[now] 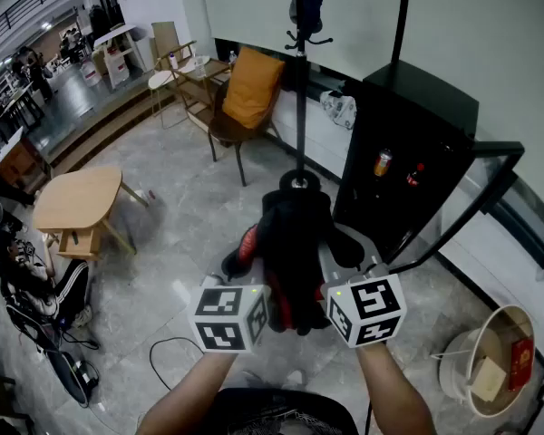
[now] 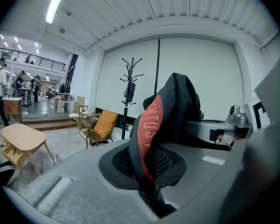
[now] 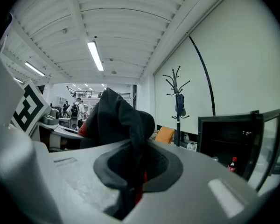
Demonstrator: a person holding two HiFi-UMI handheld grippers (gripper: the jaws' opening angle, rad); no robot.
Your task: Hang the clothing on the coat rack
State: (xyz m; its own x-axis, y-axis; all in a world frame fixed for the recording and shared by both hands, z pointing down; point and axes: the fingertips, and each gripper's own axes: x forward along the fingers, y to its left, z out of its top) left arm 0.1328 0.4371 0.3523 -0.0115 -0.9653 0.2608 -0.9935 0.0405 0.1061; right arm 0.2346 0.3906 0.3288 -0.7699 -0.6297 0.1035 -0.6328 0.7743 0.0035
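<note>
Grey floor ahead, coat rack by the far wall (a dark item hangs there); left gripper and right gripper both pinch the black-and-red garment, well short of the rack, so hanging's all to come.

An orange cushion rests on a chair, wooden table well apart.

Clothing between left tool and right tool, coat rack beyond
</note>
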